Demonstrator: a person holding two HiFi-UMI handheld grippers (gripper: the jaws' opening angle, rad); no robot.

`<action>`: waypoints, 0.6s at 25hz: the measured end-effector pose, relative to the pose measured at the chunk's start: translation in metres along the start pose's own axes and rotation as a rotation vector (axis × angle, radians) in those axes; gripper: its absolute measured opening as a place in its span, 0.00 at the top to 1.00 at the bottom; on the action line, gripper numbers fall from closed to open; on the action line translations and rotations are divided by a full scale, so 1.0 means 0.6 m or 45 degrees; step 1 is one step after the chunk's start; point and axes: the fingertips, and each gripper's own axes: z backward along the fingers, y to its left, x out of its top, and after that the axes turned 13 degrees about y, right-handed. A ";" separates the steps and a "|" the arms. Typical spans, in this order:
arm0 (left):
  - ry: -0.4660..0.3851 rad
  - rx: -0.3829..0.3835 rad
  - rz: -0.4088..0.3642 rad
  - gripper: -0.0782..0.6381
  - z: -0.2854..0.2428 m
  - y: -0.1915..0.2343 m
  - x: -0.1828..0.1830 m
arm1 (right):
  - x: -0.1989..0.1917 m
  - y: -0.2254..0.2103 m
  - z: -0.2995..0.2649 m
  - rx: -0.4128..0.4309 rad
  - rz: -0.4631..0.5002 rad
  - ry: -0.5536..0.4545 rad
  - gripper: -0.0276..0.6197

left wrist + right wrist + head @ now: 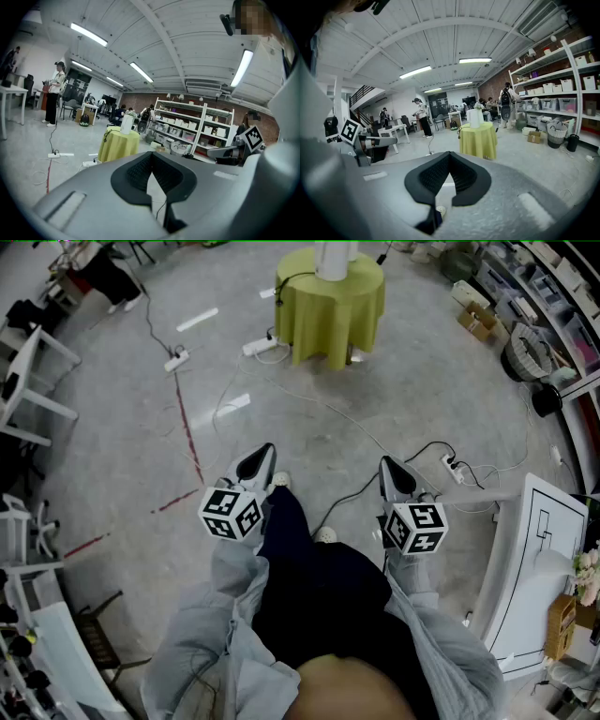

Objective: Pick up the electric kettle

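Down by the person's waist, the left claw is shut tight with nothing in it. From the left gripper view its two dark pads meet at the tip, and only floor shows under them. The right claw is shut too and holds nothing; its pads touch at the tip the same way. Both claws point ahead and a little down. I think they are kept low and closed because there is nothing close enough to grab yet.

Just under the claws I can see the person's shoes on the gray floor. Thin wires curl across the floor near the right claw.

Far ahead, well apart from both claws, stands a small round counter with a yellow-green cloth over it. On top of it sits a tall white thing, which I take to be the kettle. It stands upright in the middle of the counter. A dark cord hangs off the counter's left side, and a white power strip lies on the floor beside it. I guess the kettle sits there so it can be plugged in.

Shelves full of boxes fill the right side of the room.

So the picking up has not begun. The person would need to walk closer and open a claw first.
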 end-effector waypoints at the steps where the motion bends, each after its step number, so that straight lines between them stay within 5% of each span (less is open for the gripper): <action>1: 0.009 0.005 -0.018 0.87 0.001 -0.005 -0.004 | -0.003 0.003 0.001 0.006 0.006 0.005 0.95; 10: -0.039 0.024 -0.008 0.87 0.018 -0.024 -0.013 | -0.017 0.015 0.006 -0.002 0.018 0.015 0.95; 15: -0.030 0.010 0.008 0.57 0.020 -0.025 -0.013 | -0.024 0.021 -0.012 0.033 -0.012 0.055 0.95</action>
